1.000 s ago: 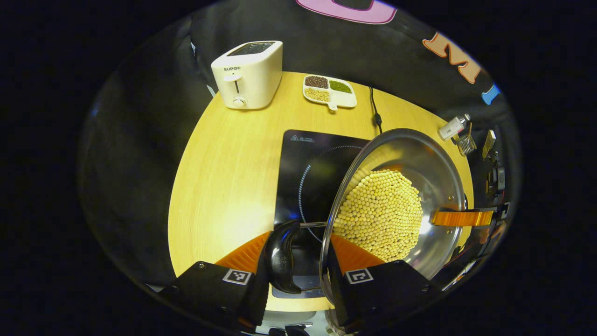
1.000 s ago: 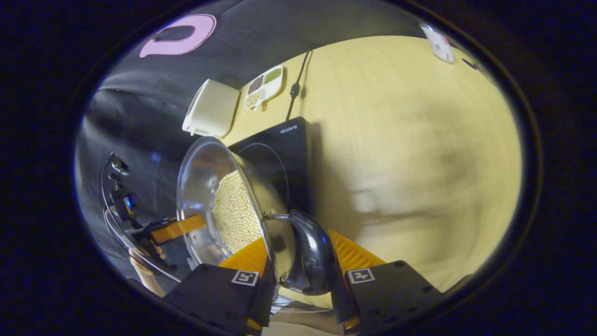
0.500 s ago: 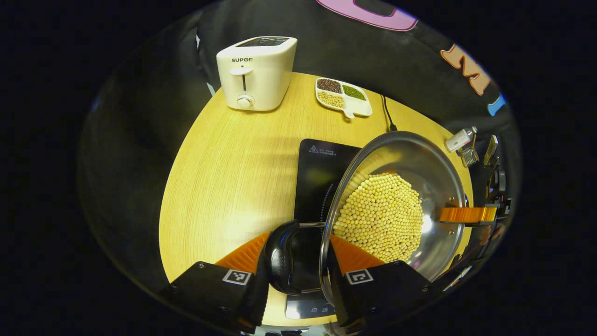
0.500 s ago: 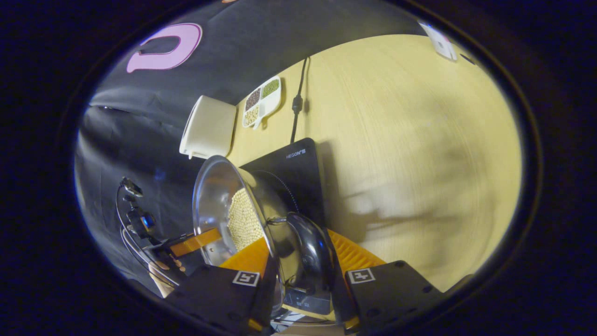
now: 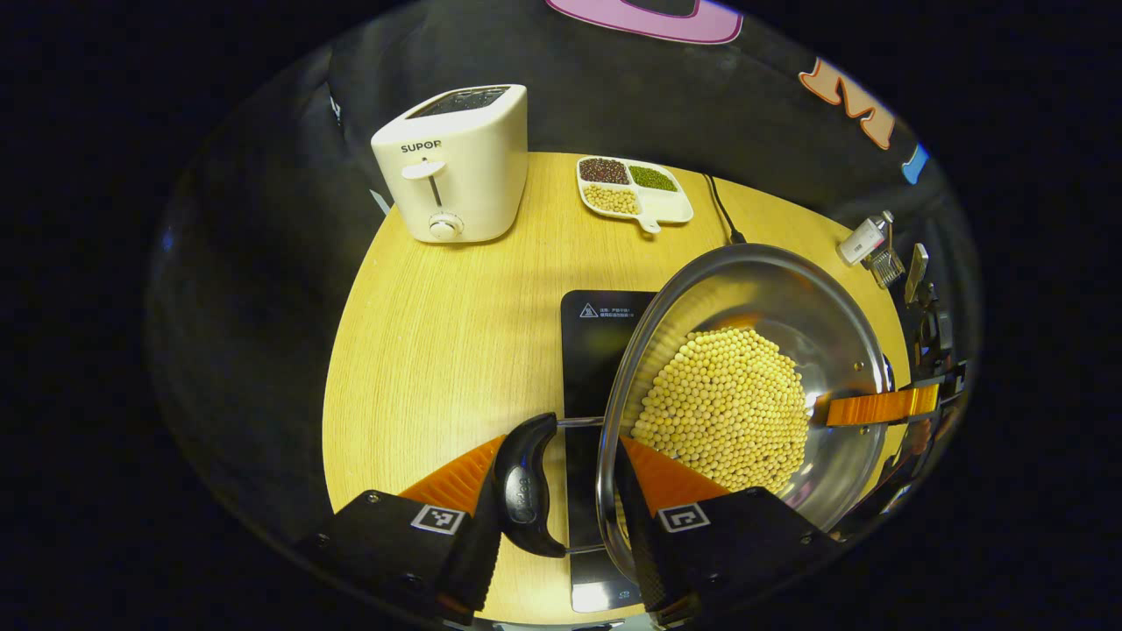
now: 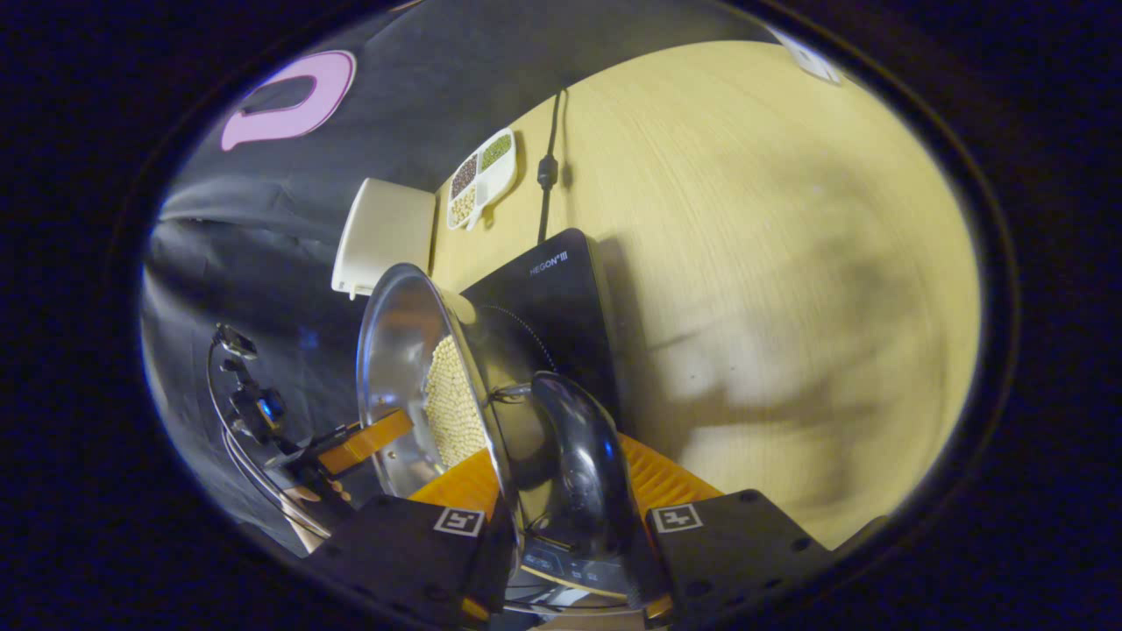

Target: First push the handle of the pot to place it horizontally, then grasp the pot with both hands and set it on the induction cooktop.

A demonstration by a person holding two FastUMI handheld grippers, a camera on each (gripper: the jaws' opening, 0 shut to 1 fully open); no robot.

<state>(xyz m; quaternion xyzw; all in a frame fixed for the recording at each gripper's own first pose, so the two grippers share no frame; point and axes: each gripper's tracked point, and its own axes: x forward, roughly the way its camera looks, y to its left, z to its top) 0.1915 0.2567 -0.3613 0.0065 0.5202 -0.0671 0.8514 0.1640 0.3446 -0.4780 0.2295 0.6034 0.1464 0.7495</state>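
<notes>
Left gripper view: the left gripper (image 5: 561, 491) has its jaws clenched on the pot's near side, one finger against the curved black plastic side handle (image 5: 524, 486), the other inside the rim. The round polished stainless-steel pot (image 5: 841, 307) is filled with small pale yellow beans (image 5: 723, 407) and is held above the flat black glass induction cooktop (image 5: 592, 350); whether its base touches the glass cannot be told. At the pot's far rim, the right gripper (image 5: 877, 406) shows a ribbed finger lying across the wall.

Right gripper view: the right gripper (image 6: 565, 517) has its jaws clenched likewise, one finger inside the steel wall, the other outside the glossy black handle (image 6: 578, 456).

Farther off, on the light wood-grain worktop (image 5: 438, 324), a cream box-shaped toaster (image 5: 456, 162) stands at the rear left. Beside it lies a white compartmented dish (image 5: 635, 188) holding dark, green and pale grains. A black power cord (image 5: 723, 215) runs just right of the dish.
</notes>
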